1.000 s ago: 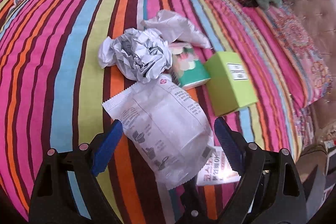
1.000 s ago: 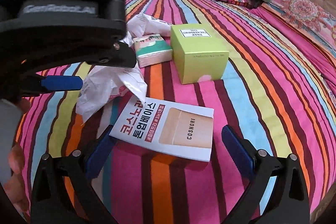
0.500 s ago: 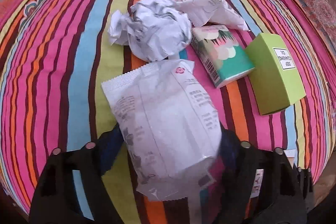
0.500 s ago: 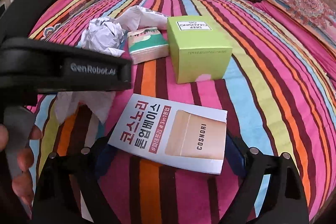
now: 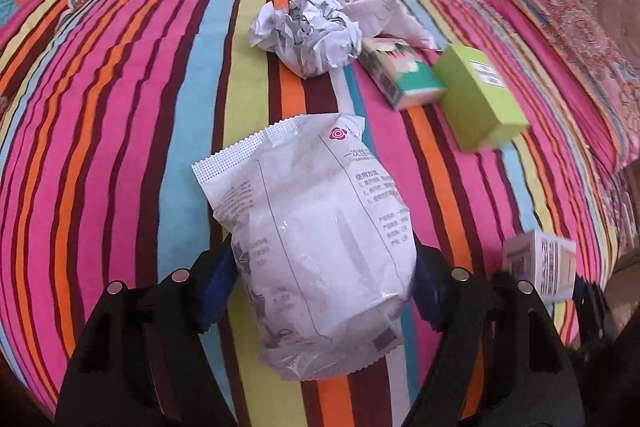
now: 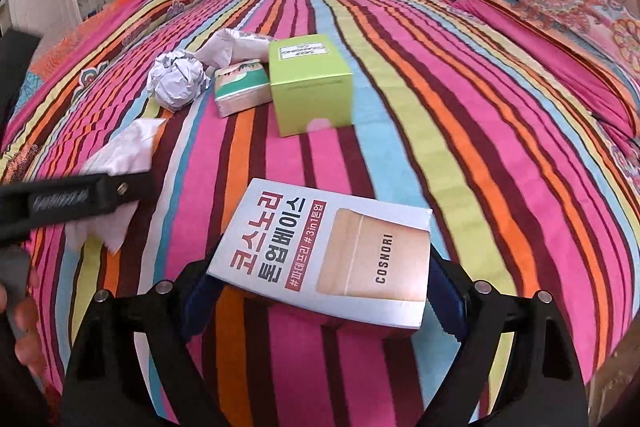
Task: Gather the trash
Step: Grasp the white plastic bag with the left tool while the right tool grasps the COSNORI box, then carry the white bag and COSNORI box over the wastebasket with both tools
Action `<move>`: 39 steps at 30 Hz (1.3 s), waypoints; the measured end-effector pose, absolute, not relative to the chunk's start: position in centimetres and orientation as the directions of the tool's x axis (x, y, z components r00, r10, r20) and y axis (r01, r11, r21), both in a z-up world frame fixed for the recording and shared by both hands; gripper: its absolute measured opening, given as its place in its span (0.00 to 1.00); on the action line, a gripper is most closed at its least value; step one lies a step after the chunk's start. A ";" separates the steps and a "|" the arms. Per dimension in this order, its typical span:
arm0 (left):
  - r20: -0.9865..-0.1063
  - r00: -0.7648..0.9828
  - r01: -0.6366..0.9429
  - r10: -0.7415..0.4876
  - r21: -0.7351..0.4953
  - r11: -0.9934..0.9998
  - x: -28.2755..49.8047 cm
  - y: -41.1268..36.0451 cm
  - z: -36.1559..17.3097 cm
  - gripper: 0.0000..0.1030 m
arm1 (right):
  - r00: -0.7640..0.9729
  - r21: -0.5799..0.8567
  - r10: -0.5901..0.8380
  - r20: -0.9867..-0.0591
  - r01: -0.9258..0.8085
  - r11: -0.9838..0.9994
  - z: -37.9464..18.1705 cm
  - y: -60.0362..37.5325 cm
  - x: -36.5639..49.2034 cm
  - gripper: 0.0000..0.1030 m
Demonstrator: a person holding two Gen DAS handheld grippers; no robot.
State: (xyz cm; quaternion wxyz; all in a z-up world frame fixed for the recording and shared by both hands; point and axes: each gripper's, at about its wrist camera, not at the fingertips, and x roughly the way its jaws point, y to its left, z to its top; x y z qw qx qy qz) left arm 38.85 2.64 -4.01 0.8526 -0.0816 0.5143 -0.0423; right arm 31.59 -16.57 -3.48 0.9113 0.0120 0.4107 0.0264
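Over the striped bedspread (image 5: 120, 147) I am holding two pieces of trash at once. The left gripper (image 5: 320, 287) is clamping the white plastic pouch (image 5: 316, 227) across its puffy lower half, the jaws having just been closing on it; the film is bulging between the blue pads (image 5: 216, 287), so I am judging it light, soft and slippery, best pinched at the fuller middle rather than the thin crimped edge. The right gripper (image 6: 320, 291) is gripping the flat COSNORI box (image 6: 332, 251) by its two long sides, its jaws having just narrowed onto it; thin card like that is probably stiff enough to carry but easy to crush. Farther up the bed the crumpled paper ball (image 6: 176, 79), the teal packet (image 6: 240, 87) and the green carton (image 6: 308, 83) are lying close together, untouched.
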 end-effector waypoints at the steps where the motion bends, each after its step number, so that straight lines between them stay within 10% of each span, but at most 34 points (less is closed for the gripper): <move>1: -0.867 0.474 -0.006 -0.154 -0.179 0.984 38.1 2.6 -3.8 0.70 | 0.666 0.048 0.062 -0.743 -0.039 0.998 -3.2 -16.7 31.2 0.82; 39: -0.837 0.534 0.131 -0.118 -0.056 0.990 12.2 -0.8 -2.7 0.70 | 0.663 0.152 0.156 -0.732 -0.064 0.986 -0.7 -18.8 13.3 0.82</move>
